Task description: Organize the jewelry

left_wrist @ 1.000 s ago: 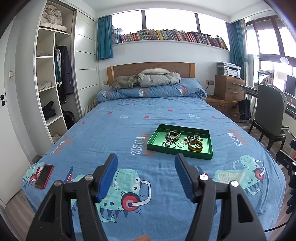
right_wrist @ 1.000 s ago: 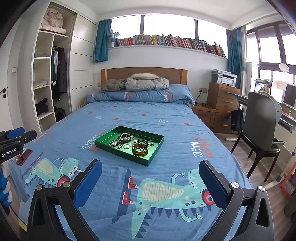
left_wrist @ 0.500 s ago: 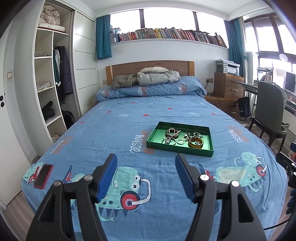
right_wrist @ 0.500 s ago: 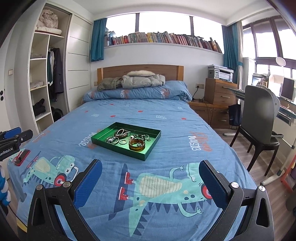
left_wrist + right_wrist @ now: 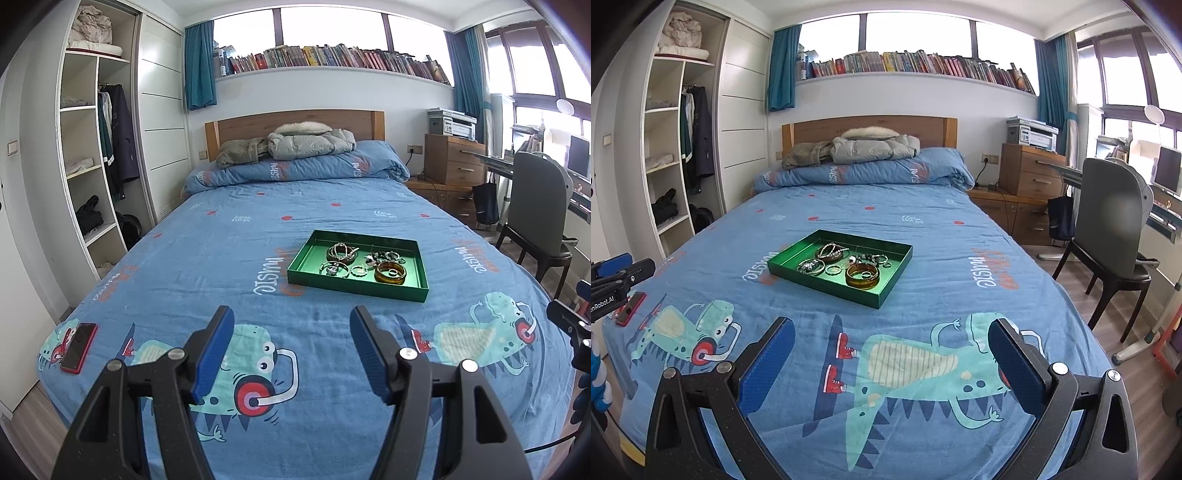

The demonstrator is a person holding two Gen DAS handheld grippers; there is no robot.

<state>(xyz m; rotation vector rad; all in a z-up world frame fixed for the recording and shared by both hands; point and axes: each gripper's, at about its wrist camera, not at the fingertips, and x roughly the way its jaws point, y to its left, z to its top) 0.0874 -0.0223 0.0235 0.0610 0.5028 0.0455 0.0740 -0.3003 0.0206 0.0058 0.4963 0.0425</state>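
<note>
A green tray (image 5: 413, 292) (image 5: 798, 271) lies mid-bed on the blue cartoon bedspread. Inside it are an amber bangle (image 5: 390, 273) (image 5: 863, 277), a beaded bracelet (image 5: 342, 252) (image 5: 830, 252), silver rings (image 5: 333, 269) (image 5: 811, 266) and other small pieces. My left gripper (image 5: 291, 350) hangs open above the foot of the bed, well short of the tray, nothing between its blue pads. My right gripper (image 5: 892, 363) is open wider, also empty, nearer the bed's right side. Each gripper's body shows at the other view's edge.
A red phone (image 5: 78, 347) (image 5: 629, 314) lies at the bed's near left corner. Folded jackets (image 5: 306, 142) sit on the pillows. An open wardrobe (image 5: 96, 166) stands left; a nightstand (image 5: 1030, 177), grey chair (image 5: 1115, 225) and desk stand right.
Both views have shifted slightly, the tray sitting a little differently in frame. Both grippers stay open and empty; nothing in the tray has moved.
</note>
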